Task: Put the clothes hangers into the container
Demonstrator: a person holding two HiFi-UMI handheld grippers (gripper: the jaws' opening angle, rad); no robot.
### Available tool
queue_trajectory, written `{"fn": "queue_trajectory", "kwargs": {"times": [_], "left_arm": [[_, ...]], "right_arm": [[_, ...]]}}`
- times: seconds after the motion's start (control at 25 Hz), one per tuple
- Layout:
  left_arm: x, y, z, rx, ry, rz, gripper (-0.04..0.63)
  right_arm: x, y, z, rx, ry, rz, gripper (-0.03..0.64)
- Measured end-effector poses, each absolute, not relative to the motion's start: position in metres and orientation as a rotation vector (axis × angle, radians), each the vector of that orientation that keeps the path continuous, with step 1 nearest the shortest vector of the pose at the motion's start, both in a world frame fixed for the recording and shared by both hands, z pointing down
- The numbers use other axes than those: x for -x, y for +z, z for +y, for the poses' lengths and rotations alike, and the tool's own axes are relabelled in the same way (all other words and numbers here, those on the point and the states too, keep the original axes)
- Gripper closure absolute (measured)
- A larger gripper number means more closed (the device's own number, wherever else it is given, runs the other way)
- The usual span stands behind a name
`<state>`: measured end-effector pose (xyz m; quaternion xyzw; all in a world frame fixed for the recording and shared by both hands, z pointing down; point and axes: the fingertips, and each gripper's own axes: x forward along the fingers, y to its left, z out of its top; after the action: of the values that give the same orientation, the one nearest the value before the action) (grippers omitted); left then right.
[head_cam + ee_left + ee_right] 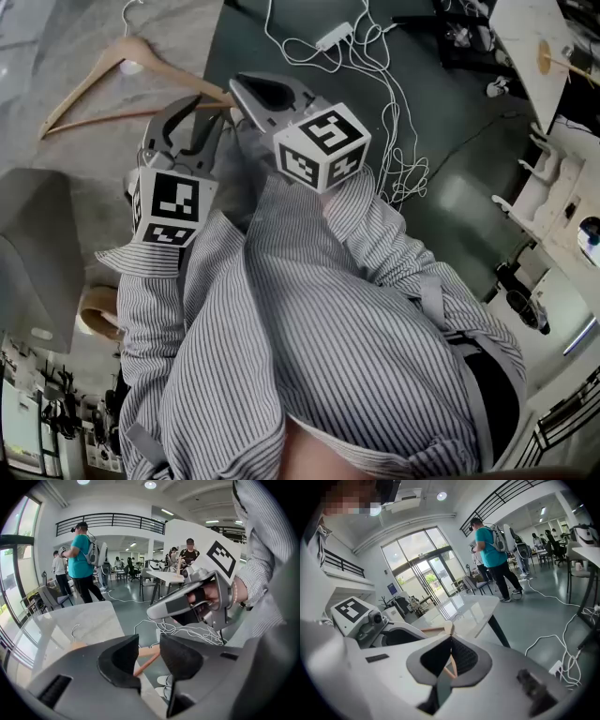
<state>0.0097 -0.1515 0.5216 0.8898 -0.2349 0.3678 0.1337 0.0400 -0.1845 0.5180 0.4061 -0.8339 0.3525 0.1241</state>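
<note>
Two grippers sit low over a pale table point(56, 37), both held by a person in striped sleeves point(309, 309). One wood hanger point(131, 49) is on the table, with its hook toward the top of the head view, and it is not in any container. The left gripper point(199, 111) is over the hanger's lower bar near its right end. The left gripper view shows its jaws wide apart and the pads off the wood. A hanger arm shows in the gap just beyond them, so it holds nothing. The right gripper point(236, 89) has its tip at the hanger's right end, just beside the left gripper. The right gripper view shows its jaws nearly together, with thin strips of hanger wood in the slit between the pads, which reads as pinched on that end. A grey box point(33, 253) sits at the left edge of the head view, well apart from the hanger, and I can't tell if it is the container. A tan curved piece point(94, 314) just beside the box is too hidden to name. White cables point(375, 84) run over the dark floor point(450, 122) to the right of the table. The left gripper view shows a person in a teal shirt point(82, 555) standing far behind the table, with others further back.
</note>
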Motion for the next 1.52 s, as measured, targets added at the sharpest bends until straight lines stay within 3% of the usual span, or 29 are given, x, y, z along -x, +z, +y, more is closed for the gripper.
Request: {"fn": "queue_trajectory", "kwargs": {"times": [1.52], "left_arm": [[-0.011, 0.613, -0.132, -2.598, 1.692, -0.312, 0.468]], "right_arm": [[-0.060, 0.576, -0.152, -1.253, 1.234, -2.328, 0.601]]}}
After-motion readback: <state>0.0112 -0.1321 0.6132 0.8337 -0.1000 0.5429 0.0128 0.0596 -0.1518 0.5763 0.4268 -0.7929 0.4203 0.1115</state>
